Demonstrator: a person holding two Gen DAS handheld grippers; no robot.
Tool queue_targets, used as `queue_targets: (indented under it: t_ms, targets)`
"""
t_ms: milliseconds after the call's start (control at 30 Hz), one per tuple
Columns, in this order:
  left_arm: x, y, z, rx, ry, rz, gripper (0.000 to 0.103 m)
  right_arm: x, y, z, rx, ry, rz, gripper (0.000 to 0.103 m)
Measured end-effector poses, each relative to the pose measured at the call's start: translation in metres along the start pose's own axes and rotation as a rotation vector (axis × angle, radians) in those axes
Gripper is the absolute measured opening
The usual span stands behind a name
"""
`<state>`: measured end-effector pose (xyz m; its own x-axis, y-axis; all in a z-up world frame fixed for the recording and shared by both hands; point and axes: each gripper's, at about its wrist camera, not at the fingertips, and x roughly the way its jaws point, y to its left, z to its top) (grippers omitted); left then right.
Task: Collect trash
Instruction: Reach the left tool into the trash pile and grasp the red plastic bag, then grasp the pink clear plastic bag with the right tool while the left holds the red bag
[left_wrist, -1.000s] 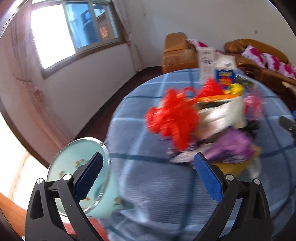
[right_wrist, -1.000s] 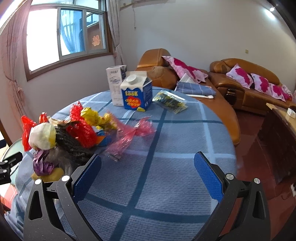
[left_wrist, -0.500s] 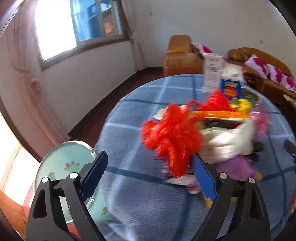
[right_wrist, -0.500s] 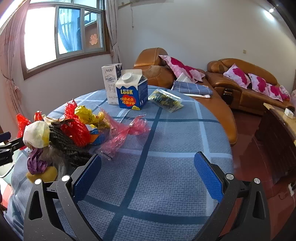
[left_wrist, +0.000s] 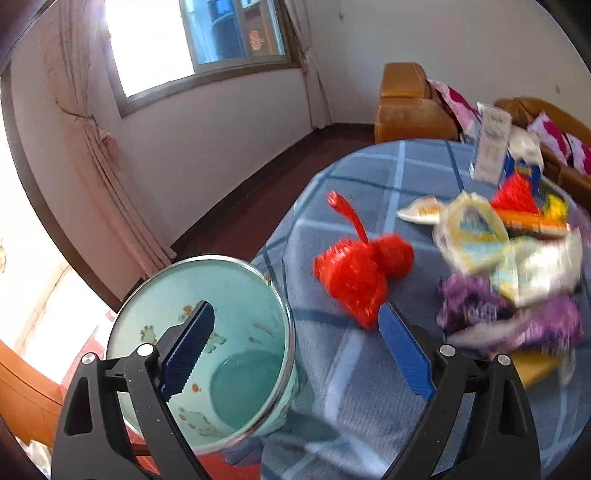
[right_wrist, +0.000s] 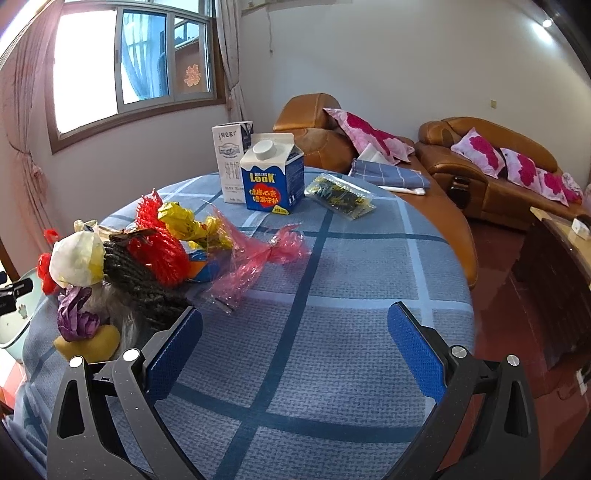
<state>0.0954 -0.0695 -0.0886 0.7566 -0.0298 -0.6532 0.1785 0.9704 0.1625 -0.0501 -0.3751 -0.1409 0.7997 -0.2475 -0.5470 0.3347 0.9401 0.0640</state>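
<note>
Blur smears trash pile (left_wrist: 517, 266) beyond left gripper (left_wrist: 295, 349); both it and right gripper (right_wrist: 295, 341) gape empty.

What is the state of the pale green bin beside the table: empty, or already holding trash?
Empty. The left wrist view looks straight into the pale green bin, and its bare bottom shows, with no trash inside.

Both wrist views look down across the table (right_wrist: 332, 295), sharing its trash pile (right_wrist: 122, 266)
</note>
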Motion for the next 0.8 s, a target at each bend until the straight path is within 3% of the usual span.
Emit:
queue_targets:
  t_ms: [133, 233, 333, 433, 800]
  targets:
    - [0.021, -0.004, 0.011, -0.007, 0.008, 0.007, 0.086, 0.0, -0.001, 0.001, -0.025, -0.003, -0.031, 0.098]
    - [0.039, -0.013, 0.011, 0.011, 0.058, -0.042, 0.06, 0.003, -0.011, 0.005, -0.012, -0.007, -0.055, 0.098]
    - [0.049, -0.015, 0.006, 0.01, 0.106, -0.125, 0.017, 0.008, -0.025, 0.011, 0.011, -0.008, -0.067, 0.098]
    - [0.046, -0.016, 0.004, 0.029, 0.102, -0.138, 0.006, 0.011, -0.034, 0.018, 0.014, -0.014, -0.066, 0.098]
    - [0.0, 0.005, 0.007, 0.041, 0.03, -0.144, 0.006, 0.031, -0.02, 0.061, 0.029, -0.033, 0.003, 0.097]
